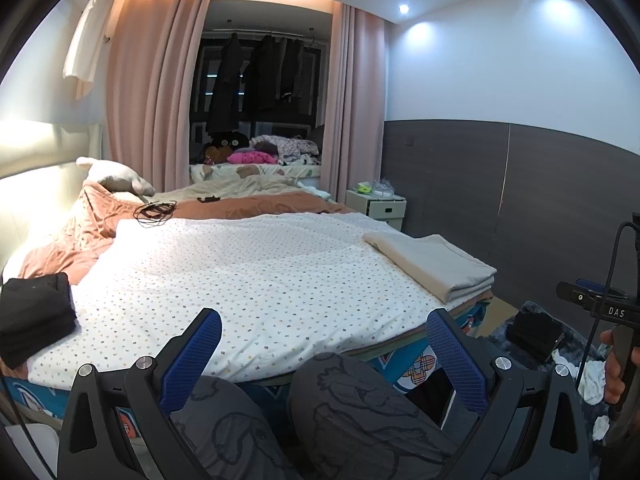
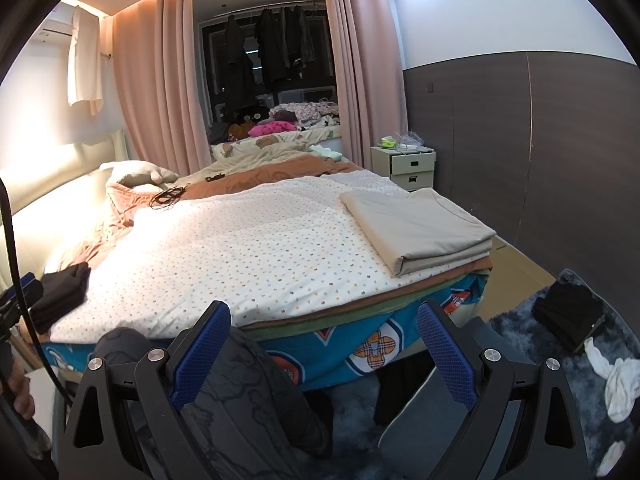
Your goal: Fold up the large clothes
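The left hand-held gripper (image 1: pixel 324 344) is held low, over the person's knees (image 1: pixel 352 396), and its two blue fingers (image 1: pixel 192 356) are spread wide with nothing between them. The right hand-held gripper (image 2: pixel 324 340) is the same: wide apart, nothing in it, held low in front of the bed (image 2: pixel 360 344). Both point at the bed, probably because that is the flat, soft place for folding.

The dotted white blanket (image 1: pixel 248 272) is spread smooth over the bed, so there is a big clear spot in the middle to lay something out. A beige folded cloth (image 2: pixel 416 228) lies neat at the right corner of the bed, near the edge. It looks done and is put aside there to keep out of the way. A black folded pile (image 1: pixel 36 316) sits at the left corner, well apart from the beige one, likely for the same reason.

On the shaggy rug (image 2: pixel 516 332) by the bed lie a dark thing (image 2: pixel 568 316) and some white crumpled cloth (image 2: pixel 616 380). It is hard to tell from here, but these may be the clothes waiting to be folded. A black cord (image 1: pixel 154 212) lies far up the bed, away from the folding spot.
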A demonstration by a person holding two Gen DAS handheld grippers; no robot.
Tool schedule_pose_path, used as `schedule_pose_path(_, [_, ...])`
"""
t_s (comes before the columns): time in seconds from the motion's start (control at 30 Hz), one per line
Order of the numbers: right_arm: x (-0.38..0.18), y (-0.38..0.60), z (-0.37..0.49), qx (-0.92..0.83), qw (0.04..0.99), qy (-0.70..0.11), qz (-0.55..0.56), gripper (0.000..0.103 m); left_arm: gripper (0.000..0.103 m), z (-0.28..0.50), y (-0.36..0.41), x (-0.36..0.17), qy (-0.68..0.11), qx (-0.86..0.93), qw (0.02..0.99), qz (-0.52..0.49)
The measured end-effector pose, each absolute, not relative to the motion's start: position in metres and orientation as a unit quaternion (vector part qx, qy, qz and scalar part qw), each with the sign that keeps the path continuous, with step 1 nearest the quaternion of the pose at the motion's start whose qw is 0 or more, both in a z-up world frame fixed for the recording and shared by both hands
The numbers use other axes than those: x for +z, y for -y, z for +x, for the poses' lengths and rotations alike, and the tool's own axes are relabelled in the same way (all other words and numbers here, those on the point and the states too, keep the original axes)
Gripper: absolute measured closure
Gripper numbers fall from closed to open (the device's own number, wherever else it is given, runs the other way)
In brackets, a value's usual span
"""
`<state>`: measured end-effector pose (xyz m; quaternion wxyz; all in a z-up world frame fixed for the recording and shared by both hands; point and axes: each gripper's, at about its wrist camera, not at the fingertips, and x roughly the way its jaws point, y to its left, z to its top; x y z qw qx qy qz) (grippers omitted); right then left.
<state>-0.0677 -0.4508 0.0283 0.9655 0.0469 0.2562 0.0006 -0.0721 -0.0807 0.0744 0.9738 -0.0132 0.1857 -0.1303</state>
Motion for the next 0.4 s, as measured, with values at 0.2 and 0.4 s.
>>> schedule_pose_path(0.2, [0.031,0.454,-0.072,-0.003,0.966,-0.254,0.051,0.008,0.0,-0.075,0.083,0.076,-0.183,-0.129,0.974,-0.014])
schedule_pose_path(0.4, [0.032,0.461,-0.078,-0.007,0.967,-0.25,0.056,0.008,0.0,-0.08,0.086,0.078,-0.18,-0.125,0.975,-0.015])
